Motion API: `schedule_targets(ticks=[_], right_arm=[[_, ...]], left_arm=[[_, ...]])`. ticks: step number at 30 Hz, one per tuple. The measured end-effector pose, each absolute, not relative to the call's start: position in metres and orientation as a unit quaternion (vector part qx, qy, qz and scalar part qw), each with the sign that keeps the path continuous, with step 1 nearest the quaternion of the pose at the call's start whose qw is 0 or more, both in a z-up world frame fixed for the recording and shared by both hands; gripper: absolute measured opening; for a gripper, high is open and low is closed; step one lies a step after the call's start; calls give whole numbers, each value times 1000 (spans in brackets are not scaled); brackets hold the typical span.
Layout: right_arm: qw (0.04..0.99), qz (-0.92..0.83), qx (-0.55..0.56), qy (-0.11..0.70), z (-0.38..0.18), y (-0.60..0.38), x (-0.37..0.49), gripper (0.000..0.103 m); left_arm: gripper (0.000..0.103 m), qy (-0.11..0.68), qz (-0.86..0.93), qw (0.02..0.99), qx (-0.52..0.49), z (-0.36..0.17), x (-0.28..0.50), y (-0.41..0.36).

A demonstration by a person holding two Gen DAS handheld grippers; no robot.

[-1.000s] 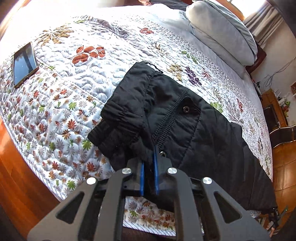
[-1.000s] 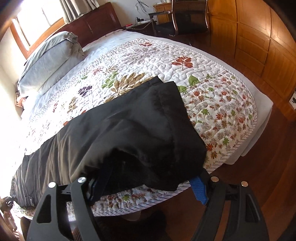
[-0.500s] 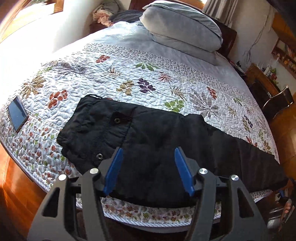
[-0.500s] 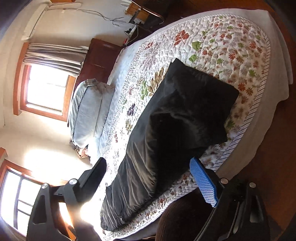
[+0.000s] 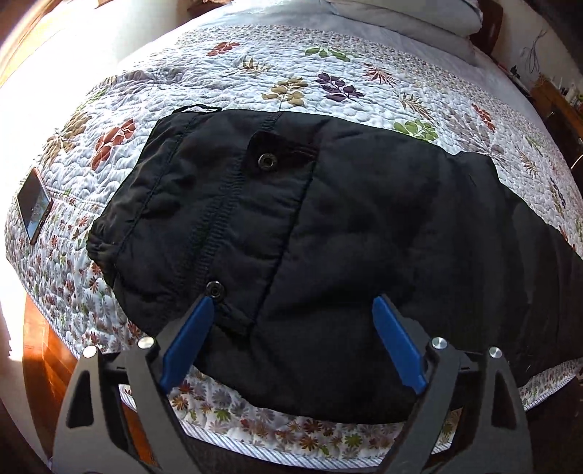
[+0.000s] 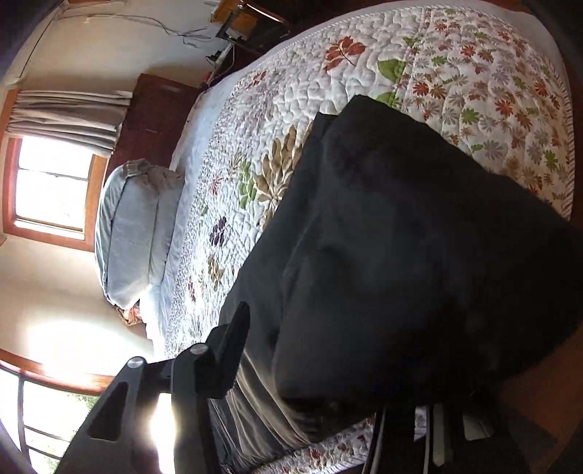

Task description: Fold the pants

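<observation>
Black padded pants lie lengthwise near the front edge of the floral quilt, waistband to the left with two snap buttons showing. My left gripper hovers over the seat area, its jaws opening wide, blue pads clear of the cloth and holding nothing. In the right wrist view the leg end of the pants is doubled over into a thick fold. My right gripper is closing around that fold. One black finger stands just beside it; the other finger is hidden under the cloth.
A phone lies on the quilt's left corner. Grey pillows are stacked at the headboard. Wooden floor borders the bed on the near side. A desk and chair stand beyond the far corner.
The left gripper let go of the waistband, opened wide and shifted right along the pants. The right gripper rolled, moved in on the folded leg end, and its jaws narrowed.
</observation>
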State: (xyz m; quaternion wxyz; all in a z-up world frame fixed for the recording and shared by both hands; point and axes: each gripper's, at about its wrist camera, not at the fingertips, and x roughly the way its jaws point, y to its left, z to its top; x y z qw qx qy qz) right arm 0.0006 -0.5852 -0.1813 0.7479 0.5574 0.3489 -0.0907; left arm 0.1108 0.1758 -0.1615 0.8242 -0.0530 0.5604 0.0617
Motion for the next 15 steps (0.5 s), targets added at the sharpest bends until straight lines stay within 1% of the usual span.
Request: schedule_targets(ticks=[1,2,4,5,9,13,15], right_arm=[[751,-95,553,349,-180,-586,5,44],[757,-102,540,353,-177,-587,12,36],[771,-108,511,365,-169,-586,23,24],[780,-108,493,369,-163,-584,28,7],[827,-82,420,366,-127,-568,43,7],[870,13,401,286,-84,-554,37,7],[881,18,383,278,-80,-550,32,7]], left_arm=[[94,563,60,823,-49,-163,112,175],[95,565,60,822,-42,-164,112,173],[96,568,61,820,-28,-166,113,169],[96,569,61,819,-24,-166,113,168],[98,572,58,818,-27,-167,113,169],[99,575,58,816,-26,-167,113,168],[99,577,58,814,-26,-167,113,168]])
